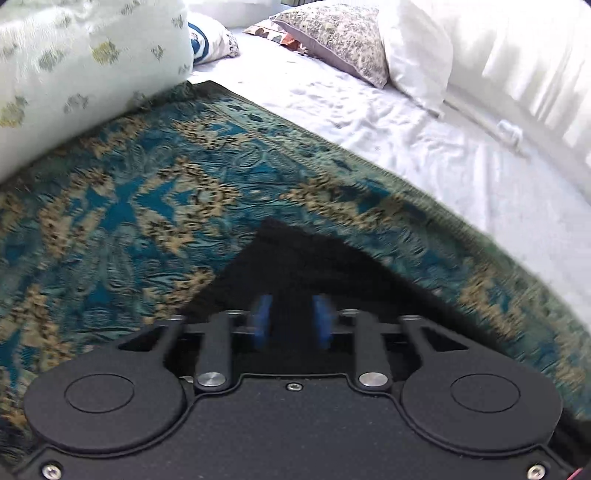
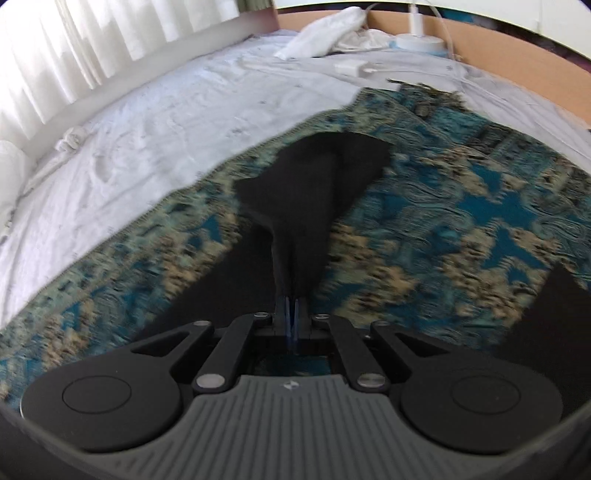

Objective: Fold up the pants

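Note:
The black pants (image 1: pixel 295 266) lie on a blue and tan patterned rug (image 1: pixel 147 192) spread on a bed. In the left wrist view my left gripper (image 1: pixel 291 321) hovers over a pointed corner of the black cloth, its blue pads (image 1: pixel 262 321) apart with nothing between them. In the right wrist view my right gripper (image 2: pixel 291 314) is shut on a bunch of the pants (image 2: pixel 314 192), which stretch forward from the fingers and are lifted off the rug (image 2: pixel 480 206). Another black part of the pants (image 2: pixel 561 317) lies at the right edge.
A white sheet (image 1: pixel 443 147) covers the bed beyond the rug. Patterned pillows (image 1: pixel 332 37) and a large white cushion (image 1: pixel 74 74) lie at the head. In the right wrist view a white charger (image 2: pixel 351 68), a round white device (image 2: pixel 417 42) and crumpled white cloth (image 2: pixel 325 33) sit near the wooden edge.

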`<state>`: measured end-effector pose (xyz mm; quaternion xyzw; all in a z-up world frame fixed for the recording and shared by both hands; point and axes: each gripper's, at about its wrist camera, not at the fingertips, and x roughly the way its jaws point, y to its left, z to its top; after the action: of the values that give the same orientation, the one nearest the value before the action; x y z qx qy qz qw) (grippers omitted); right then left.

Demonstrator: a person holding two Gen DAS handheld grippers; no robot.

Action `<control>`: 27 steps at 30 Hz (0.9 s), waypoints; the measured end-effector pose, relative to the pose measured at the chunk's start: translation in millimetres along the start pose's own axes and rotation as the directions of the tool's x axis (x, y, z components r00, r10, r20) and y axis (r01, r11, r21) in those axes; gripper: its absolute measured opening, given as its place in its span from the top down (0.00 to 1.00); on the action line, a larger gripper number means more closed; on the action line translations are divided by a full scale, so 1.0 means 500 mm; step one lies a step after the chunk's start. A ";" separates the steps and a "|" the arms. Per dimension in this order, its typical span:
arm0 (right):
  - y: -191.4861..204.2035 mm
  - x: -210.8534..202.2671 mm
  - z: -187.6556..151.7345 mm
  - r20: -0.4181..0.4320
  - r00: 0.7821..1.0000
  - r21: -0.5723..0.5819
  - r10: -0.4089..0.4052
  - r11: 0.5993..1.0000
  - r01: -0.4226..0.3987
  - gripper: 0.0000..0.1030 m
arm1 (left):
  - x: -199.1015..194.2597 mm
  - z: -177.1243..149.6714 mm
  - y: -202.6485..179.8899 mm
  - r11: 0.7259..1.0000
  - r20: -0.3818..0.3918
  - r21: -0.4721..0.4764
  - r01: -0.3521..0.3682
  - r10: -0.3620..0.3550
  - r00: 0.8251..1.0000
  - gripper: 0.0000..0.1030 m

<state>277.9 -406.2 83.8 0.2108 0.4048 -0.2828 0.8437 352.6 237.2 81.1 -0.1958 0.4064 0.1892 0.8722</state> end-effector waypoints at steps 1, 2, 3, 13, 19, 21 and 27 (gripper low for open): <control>-0.007 0.000 -0.005 0.010 1.000 -0.015 -0.022 1.000 0.022 0.97 | 0.006 0.005 -0.006 1.000 -0.010 -0.006 0.007 -0.007 1.000 0.47; -0.013 0.001 -0.008 0.012 0.999 -0.022 -0.034 0.999 0.034 0.97 | 0.014 0.009 -0.013 1.000 -0.018 -0.010 0.011 -0.011 1.000 0.42; -0.021 0.003 -0.009 0.006 0.999 -0.017 -0.035 0.999 0.035 0.97 | 0.023 0.013 -0.022 1.000 -0.021 -0.015 0.017 -0.018 1.000 0.42; -0.003 0.015 0.045 0.026 1.000 -0.015 0.007 1.000 -0.007 0.66 | 0.146 0.056 -0.092 0.985 -0.069 -0.161 -0.056 0.046 0.997 0.28; 0.092 0.098 0.092 0.046 0.997 -0.142 -0.063 0.987 0.069 0.40 | 0.198 0.048 -0.122 0.983 -0.058 -0.138 -0.120 0.113 0.992 0.12; 0.117 0.139 0.099 0.039 0.993 -0.192 -0.108 0.975 0.114 0.37 | 0.209 0.046 -0.138 0.984 -0.059 -0.095 -0.150 0.145 0.988 0.08; 0.142 0.197 0.111 0.078 0.987 -0.278 -0.138 0.948 0.154 0.28 | 0.232 0.039 -0.166 0.978 -0.044 -0.049 -0.201 0.199 0.979 0.00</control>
<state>405.7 -415.4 46.0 0.0494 0.4311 -0.2896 0.8531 475.1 195.9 17.8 -0.1805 0.4356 0.2827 0.8353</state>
